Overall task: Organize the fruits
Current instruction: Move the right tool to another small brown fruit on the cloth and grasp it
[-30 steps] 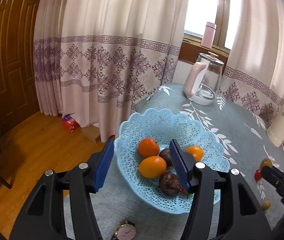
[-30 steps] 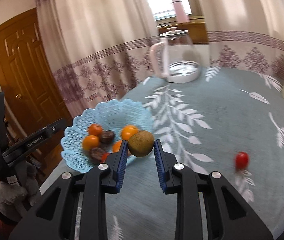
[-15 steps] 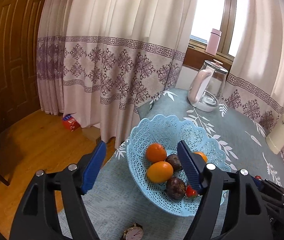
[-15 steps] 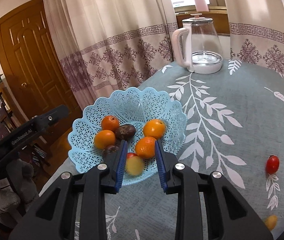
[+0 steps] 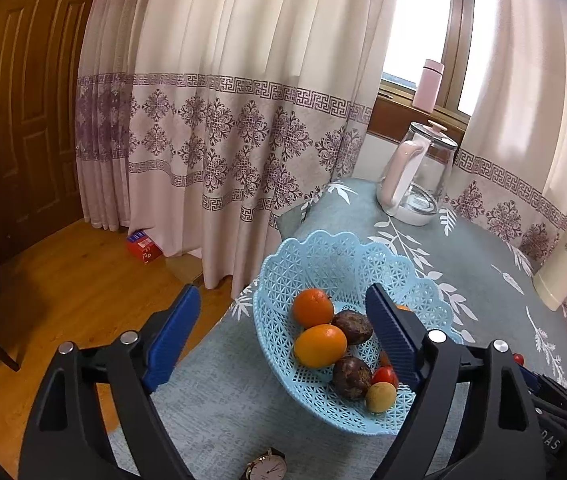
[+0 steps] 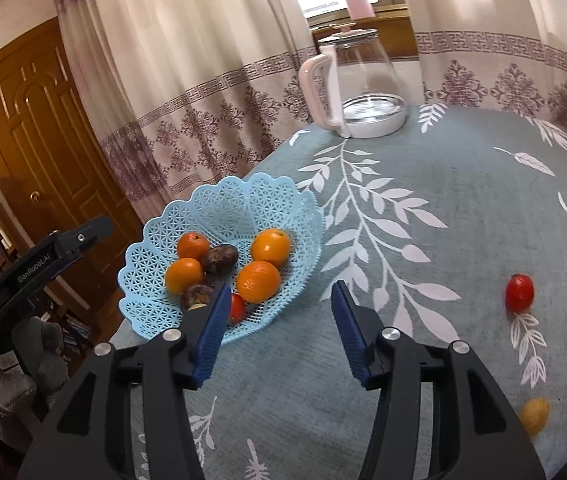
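My right gripper (image 6: pixel 279 328) gapes empty just beside the blue basket (image 6: pixel 267 200) at ten o'clock, my left gripper (image 5: pixel 283 336) likewise spread wide.

We take the basket (image 6: pixel 219 216) as our landmark; it sits on the table (image 6: pixel 443 240) at its left edge. In the basket lie four oranges (image 6: pixel 258 281), two passion fruits (image 6: pixel 219 258), a cherry tomato (image 6: pixel 237 308) and a small round fruit (image 5: pixel 380 397) at the near rim. Behind the basket, at the far table edge, stands a kettle (image 6: pixel 357 88). To the right of the basket, well apart, a second tomato (image 6: pixel 519 293) lies on the table, with another small fruit (image 6: pixel 534 415) nearer us. A watch (image 5: pixel 266 467) lies on the table in front of the basket.
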`<act>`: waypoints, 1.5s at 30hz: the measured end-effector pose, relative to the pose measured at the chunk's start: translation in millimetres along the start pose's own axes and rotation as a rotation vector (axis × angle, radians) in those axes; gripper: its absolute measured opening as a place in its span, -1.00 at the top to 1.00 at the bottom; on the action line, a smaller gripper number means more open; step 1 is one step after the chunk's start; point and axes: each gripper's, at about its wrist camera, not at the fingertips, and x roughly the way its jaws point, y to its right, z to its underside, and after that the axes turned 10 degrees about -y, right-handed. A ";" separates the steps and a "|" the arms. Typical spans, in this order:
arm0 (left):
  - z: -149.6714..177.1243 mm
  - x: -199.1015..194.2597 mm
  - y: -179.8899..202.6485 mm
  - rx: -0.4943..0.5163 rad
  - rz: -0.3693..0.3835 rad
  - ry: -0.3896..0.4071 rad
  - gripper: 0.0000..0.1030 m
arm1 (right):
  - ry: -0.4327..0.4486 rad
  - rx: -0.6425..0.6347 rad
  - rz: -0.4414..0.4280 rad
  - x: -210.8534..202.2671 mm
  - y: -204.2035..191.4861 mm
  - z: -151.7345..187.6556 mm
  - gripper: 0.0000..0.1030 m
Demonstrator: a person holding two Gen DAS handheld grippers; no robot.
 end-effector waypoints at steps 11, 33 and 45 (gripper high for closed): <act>1.8 -3.5 6.3 -0.001 0.019 0.002 -0.86 | -0.003 0.110 0.047 -11.0 32.8 20.2 -0.33; 12.7 -4.9 37.5 0.071 0.080 -0.025 -0.93 | 0.011 0.285 0.193 -58.2 116.4 70.2 -0.46; 22.2 -2.8 58.9 0.131 0.098 -0.042 -0.93 | -0.034 0.255 0.254 -57.5 128.8 81.0 -0.37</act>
